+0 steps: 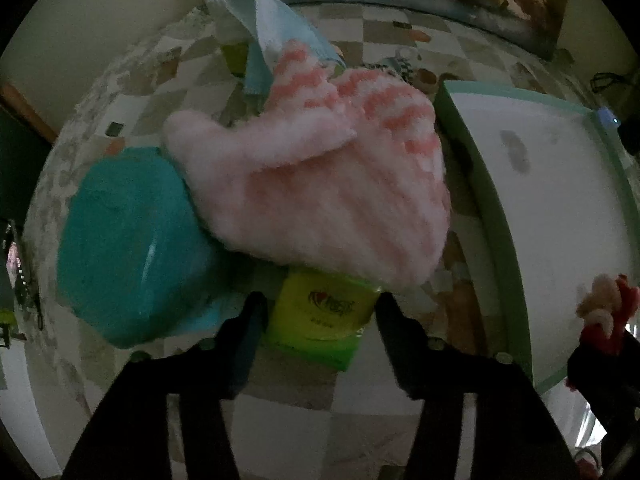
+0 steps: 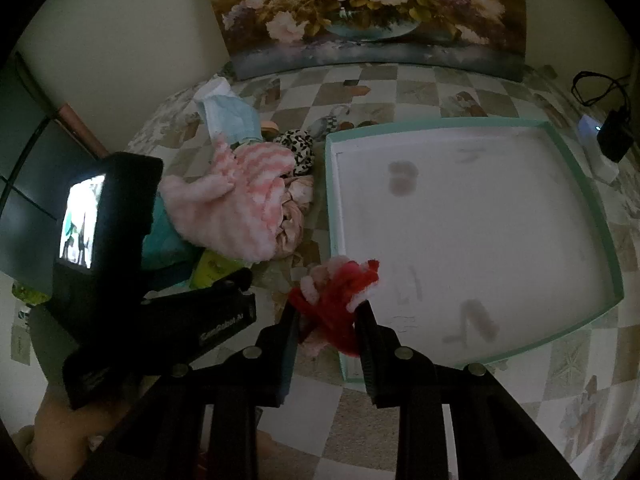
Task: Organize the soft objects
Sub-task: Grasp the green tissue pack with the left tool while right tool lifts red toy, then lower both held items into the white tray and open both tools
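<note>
Checkered tablecloth (image 2: pixel 360 92); floral painting (image 2: pixel 368 12) behind the tray (image 2: pixel 334 200)
Tray bare white inside; right gripper (image 2: pixel 328 320) clamps red-pink yarn toy (image 2: pixel 340 292) at its near-left rim; left gripper (image 1: pixel 320 312) half-open around yellow pack (image 1: pixel 320 316), left of tray.

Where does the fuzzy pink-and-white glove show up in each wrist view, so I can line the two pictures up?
Left wrist: fuzzy pink-and-white glove fills the centre, draped over the pile beyond the fingertips.
Right wrist: the glove lies left of centre, partly behind the left gripper's body.
Shared landmark: the mint-rimmed white tray, just right of the glove in both.
</note>
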A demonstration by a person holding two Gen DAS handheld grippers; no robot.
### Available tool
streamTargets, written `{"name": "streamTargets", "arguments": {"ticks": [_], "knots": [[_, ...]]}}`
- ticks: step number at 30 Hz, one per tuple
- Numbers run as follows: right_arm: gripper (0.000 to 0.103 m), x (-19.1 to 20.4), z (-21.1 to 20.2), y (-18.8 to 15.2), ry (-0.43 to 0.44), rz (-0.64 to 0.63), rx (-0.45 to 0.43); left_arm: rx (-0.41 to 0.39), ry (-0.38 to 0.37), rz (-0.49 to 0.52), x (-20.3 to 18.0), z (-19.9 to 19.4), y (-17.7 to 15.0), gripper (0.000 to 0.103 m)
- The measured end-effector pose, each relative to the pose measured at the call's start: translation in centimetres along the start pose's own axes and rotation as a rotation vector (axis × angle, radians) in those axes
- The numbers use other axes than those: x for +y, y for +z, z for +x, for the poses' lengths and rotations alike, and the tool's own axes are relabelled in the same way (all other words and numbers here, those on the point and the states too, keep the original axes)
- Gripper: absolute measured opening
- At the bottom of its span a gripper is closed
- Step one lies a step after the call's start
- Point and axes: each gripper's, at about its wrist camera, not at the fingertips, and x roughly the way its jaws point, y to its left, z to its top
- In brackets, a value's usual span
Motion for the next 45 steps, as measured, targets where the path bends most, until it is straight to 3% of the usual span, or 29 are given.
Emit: {"name": "streamTargets", "arguments": {"ticks": [7, 18, 26, 32, 40, 45], "knots": [[0.030, 0.0, 0.0, 0.0, -0.003, -0.001, 0.001, 0.015, -0.021, -0.022, 0.1, -0.8, -0.8, 0.055], [0.030, -0.2, 0.2, -0.2, -0.006, 0.014, 0.013, 0.101, -0.173, -0.132, 1.7, -2.1, -3.8, 0.055], [0.030, -0.5, -0.2, -0.2, -0.015, 0.039, -0.007, 0.015, -0.246, -0.137, -0.1, -7.2, -6.4, 0.055], [0.030, -1.0, -1.2, 0.1, -0.030, 0.063, -0.046, -0.088, -0.238, -0.086, -1.3, -11.1, -6.3, 0.055], [0.030, -3.5, -3.6, 2.7, -0.089, 0.170, -0.103, -0.111, -0.242, 0.006, -2.8, -9.9, -0.8, 0.055], [0.030, -6.8, -5.4, 4.9, -0.168, 0.272, -0.134, -0.124, -0.272, -0.011, -4.6, -9.7, 2.7, 0.055]]}}
